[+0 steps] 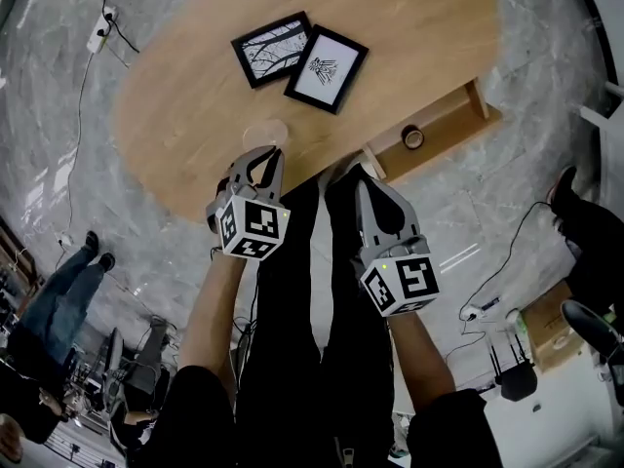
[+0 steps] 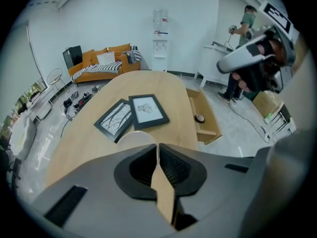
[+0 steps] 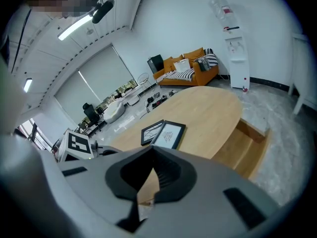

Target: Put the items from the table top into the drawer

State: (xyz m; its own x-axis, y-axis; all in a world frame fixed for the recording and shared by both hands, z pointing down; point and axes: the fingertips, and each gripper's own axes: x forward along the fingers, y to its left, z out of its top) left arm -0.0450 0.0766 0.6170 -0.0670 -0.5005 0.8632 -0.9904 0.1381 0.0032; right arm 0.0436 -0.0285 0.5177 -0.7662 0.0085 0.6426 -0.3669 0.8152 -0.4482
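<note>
Two black picture frames (image 1: 273, 49) (image 1: 327, 68) lie side by side on the oval wooden table (image 1: 185, 105). A clear cup (image 1: 265, 133) stands near the table's near edge. My left gripper (image 1: 265, 156) is shut on its rim; in the left gripper view the cup (image 2: 132, 138) sits just left of the pinched tips (image 2: 157, 147). The drawer (image 1: 458, 125) hangs open at the table's right, with a tape roll (image 1: 413, 137) inside. My right gripper (image 1: 363, 172) hovers by the table edge left of the drawer, shut and empty (image 3: 151, 148).
A power strip (image 1: 100, 29) and cables lie on the marble floor at the far left. A cardboard box (image 1: 551, 325) and a router (image 1: 517, 376) sit at the right. People stand at both sides. An orange sofa (image 2: 101, 62) lines the far wall.
</note>
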